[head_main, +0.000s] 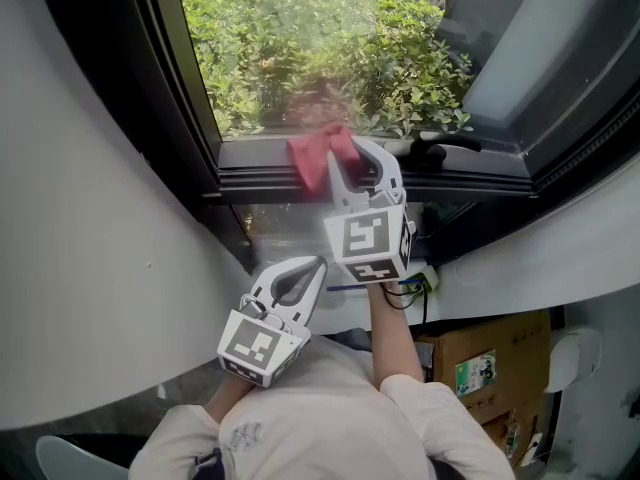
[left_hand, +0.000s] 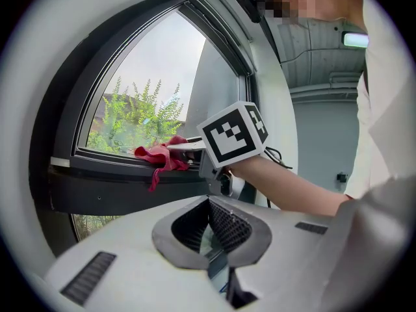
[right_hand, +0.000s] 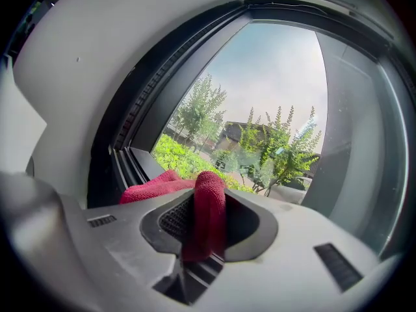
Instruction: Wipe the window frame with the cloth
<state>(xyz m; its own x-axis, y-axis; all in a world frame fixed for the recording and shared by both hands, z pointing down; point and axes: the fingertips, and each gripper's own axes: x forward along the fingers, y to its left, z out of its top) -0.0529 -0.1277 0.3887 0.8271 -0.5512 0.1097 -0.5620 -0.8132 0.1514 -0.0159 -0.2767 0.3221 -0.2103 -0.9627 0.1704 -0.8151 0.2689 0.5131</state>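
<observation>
Holding cloth [head_main: 314,158] against frame [head_main: 470,180], right gripper [head_main: 350,158] outstretched

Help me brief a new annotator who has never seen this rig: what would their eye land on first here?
The red cloth stands out most. It is pinched in the right gripper and lies on the bottom rail of the dark window frame, with bright green shrubs outside the glass. Next comes the left gripper, shut on nothing and held low, back from the window.
</observation>
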